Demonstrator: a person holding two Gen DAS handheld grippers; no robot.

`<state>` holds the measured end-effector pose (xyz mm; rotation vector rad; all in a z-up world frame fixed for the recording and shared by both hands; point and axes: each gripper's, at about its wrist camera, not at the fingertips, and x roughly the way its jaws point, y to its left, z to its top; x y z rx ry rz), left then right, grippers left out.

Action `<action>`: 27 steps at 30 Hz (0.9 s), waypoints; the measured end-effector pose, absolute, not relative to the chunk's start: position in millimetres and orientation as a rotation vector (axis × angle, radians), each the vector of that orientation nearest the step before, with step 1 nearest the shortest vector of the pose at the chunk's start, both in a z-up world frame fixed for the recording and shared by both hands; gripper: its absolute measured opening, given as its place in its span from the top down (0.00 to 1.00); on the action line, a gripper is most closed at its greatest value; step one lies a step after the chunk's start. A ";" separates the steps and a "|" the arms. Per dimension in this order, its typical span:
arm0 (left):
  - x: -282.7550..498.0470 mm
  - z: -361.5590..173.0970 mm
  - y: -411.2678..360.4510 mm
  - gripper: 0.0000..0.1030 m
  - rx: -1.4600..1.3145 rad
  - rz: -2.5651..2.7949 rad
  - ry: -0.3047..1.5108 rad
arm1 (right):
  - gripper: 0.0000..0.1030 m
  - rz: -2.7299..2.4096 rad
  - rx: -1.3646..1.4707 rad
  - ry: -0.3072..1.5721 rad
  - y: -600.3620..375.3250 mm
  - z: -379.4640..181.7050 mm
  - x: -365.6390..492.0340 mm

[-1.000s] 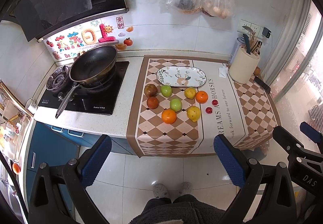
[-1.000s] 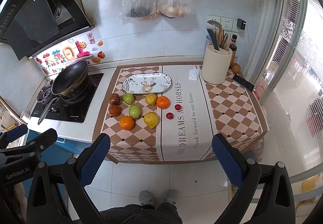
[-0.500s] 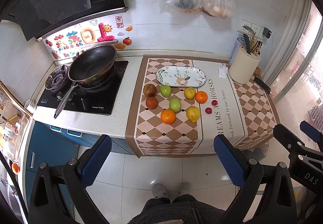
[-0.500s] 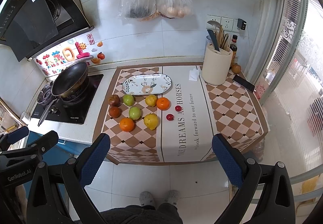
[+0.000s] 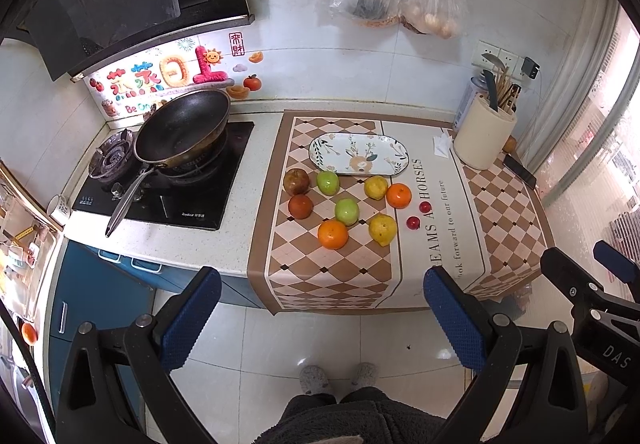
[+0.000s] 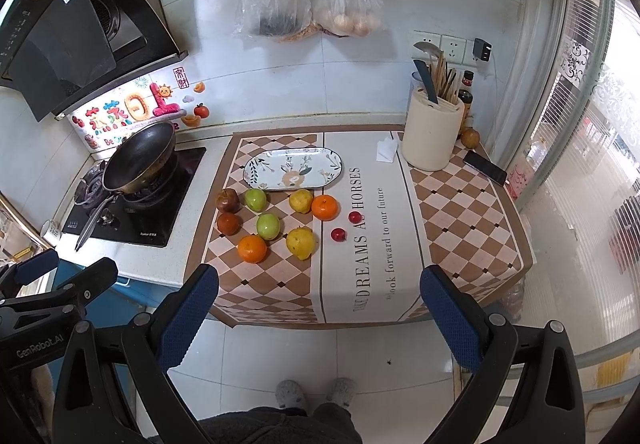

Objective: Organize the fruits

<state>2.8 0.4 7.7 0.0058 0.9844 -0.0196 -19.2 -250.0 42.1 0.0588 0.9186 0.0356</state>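
Fruit loose on the checked cloth (image 5: 320, 276) of the tabletop (image 5: 240, 212), just near of the empty oval plate (image 5: 359, 155): two brown-red fruits (image 5: 296, 181) at left, two green (image 5: 347, 211), two yellow (image 5: 382, 229), two oranges (image 5: 333, 234), two small red ones (image 5: 413, 222) at right. Likely firm, round, light; prone to roll. Best pinched across the widest part, gently for the tiny red pair. Left hand-held gripper (image 5: 322, 318) and right hand-held gripper (image 6: 318, 314) both spread wide, holding nothing, well short of the tabletop. Wok (image 5: 182, 130) on the stove at far left.
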 end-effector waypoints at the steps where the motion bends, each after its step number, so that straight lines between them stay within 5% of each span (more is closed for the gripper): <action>1: 2.7 7.9 0.4 0.00 0.004 -0.020 0.985 | 0.00 0.036 0.057 0.918 -249.8 42.1 -19.0; 18: 4.9 11.1 -2.7 0.00 0.004 -0.021 0.981 | 0.00 0.026 0.075 0.914 -246.4 45.6 -9.3; 27: 66.2 -3.4 -2.0 0.00 0.067 0.126 0.871 | 0.00 -0.004 0.160 0.851 -245.5 15.6 7.5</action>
